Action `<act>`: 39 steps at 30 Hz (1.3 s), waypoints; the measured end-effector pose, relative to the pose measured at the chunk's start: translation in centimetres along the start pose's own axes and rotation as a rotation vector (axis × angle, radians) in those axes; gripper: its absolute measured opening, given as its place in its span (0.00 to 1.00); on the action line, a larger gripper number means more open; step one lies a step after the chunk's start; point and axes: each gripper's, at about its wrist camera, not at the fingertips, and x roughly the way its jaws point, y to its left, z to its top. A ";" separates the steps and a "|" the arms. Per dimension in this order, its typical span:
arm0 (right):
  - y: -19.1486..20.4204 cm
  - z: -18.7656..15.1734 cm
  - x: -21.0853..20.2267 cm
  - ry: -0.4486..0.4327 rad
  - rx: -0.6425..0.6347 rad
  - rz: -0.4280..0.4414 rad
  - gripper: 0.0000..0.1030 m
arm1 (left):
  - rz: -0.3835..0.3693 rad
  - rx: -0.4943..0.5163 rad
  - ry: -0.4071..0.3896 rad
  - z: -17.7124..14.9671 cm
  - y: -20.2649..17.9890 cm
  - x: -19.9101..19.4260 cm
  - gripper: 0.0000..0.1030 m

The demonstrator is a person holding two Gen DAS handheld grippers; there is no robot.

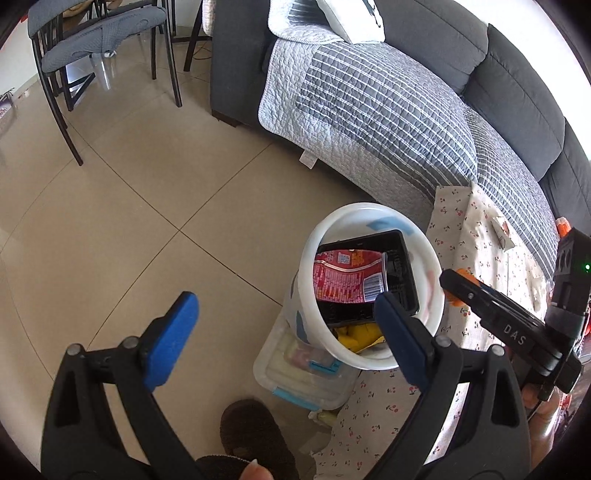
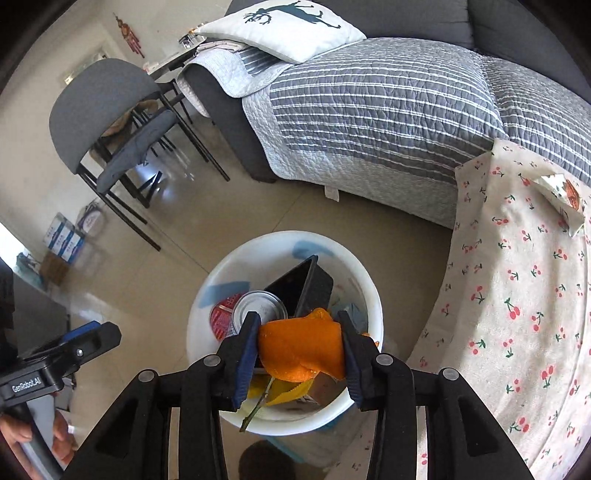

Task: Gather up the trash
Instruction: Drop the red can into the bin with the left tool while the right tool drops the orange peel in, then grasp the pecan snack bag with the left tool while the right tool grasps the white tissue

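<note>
While over the bin, right gripper (image 2: 299,354): partly open, blue pads against crumpled orange peel (image 2: 301,349)
Round white plastic bin (image 2: 375,295): nearly full

**Tiled living room with a grey sofa**

Glossy beige floor tiles (image 1: 155,206) reflect daylight. A dark grey sofa (image 1: 517,70) runs along the far right, covered by a striped quilted throw (image 1: 369,107) and a white deer-print cushion (image 2: 284,26). Black-legged chairs with grey seats (image 1: 96,40) stand far left. A cherry-print cloth (image 2: 517,295) covers the counter at right.

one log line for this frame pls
left gripper: open, empty | right gripper: orange peel between pads, over white bin | wrapper on cloth
</note>
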 end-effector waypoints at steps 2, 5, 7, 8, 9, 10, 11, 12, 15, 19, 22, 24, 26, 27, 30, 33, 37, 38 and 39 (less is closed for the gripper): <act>-0.3 0.2 0.1 -0.009 0.021 0.012 0.64 | 0.000 0.002 -0.001 0.0 -0.1 0.0 0.93; -0.5 0.4 -0.3 -0.019 0.028 0.010 0.65 | 0.002 0.005 0.000 0.1 -0.2 0.1 0.93; -0.6 0.4 -0.7 -0.018 0.028 0.002 0.65 | 0.004 0.007 0.001 0.1 -0.2 0.1 0.93; -0.7 0.3 -0.9 -0.018 0.027 -0.003 0.65 | 0.006 0.010 0.001 0.1 -0.3 0.1 0.93; -0.9 0.3 -1.1 -0.019 0.026 -0.008 0.65 | 0.008 0.013 0.001 0.1 -0.4 0.1 0.93; -1.0 0.2 -1.4 -0.020 0.025 -0.013 0.65 | 0.011 0.016 0.001 0.0 -0.5 0.1 0.93; -1.2 0.1 -1.7 -0.022 0.025 -0.020 0.65 | 0.013 0.020 0.002 0.0 -0.6 0.1 0.93; -1.5 0.0 -2.0 -0.025 0.028 -0.025 0.65 | 0.016 0.023 0.002 -0.1 -0.7 0.1 0.93; -2.6 -0.5 -3.3 -0.032 0.038 -0.040 0.66 | 0.022 0.037 0.003 -0.2 -1.2 0.1 0.93; -4.6 -1.2 -5.6 -0.045 0.043 -0.077 0.67 | 0.027 0.042 -0.002 -0.2 -2.0 0.0 0.93; -6.5 -1.9 -7.6 -0.061 0.050 -0.117 0.69 | 0.023 0.056 -0.008 -0.2 -3.2 -0.2 0.93; -8.0 -2.5 -9.0 -0.068 0.058 -0.147 0.70 | 0.022 0.073 -0.011 -0.3 -4.3 -0.3 0.94; -9.6 -3.2 -10.3 -0.073 0.073 -0.174 0.71 | 0.019 0.094 -0.012 -0.3 -5.6 -0.3 0.96; -10.5 -3.5 -10.9 -0.074 0.082 -0.188 0.71 | 0.018 0.104 -0.012 -0.3 -6.3 -0.3 0.96; -13.5 -4.5 -12.7 -0.076 0.117 -0.242 0.73 | 0.010 0.131 -0.010 -0.4 -8.5 -0.3 0.96; -16.9 -5.3 -14.4 -0.076 0.158 -0.309 0.73 | 0.003 0.162 -0.010 -0.5 -11.0 -0.2 0.96; -21.8 -6.0 -16.8 -0.080 0.209 -0.413 0.74 | 0.013 0.213 -0.022 -0.8 -14.4 0.0 0.99; -23.0 -6.2 -17.4 -0.084 0.224 -0.433 0.74 | 0.018 0.227 -0.023 -0.9 -15.2 0.2 0.99; -24.2 -6.5 -18.0 -0.090 0.241 -0.450 0.74 | 0.023 0.242 -0.023 -1.0 -16.1 0.4 0.99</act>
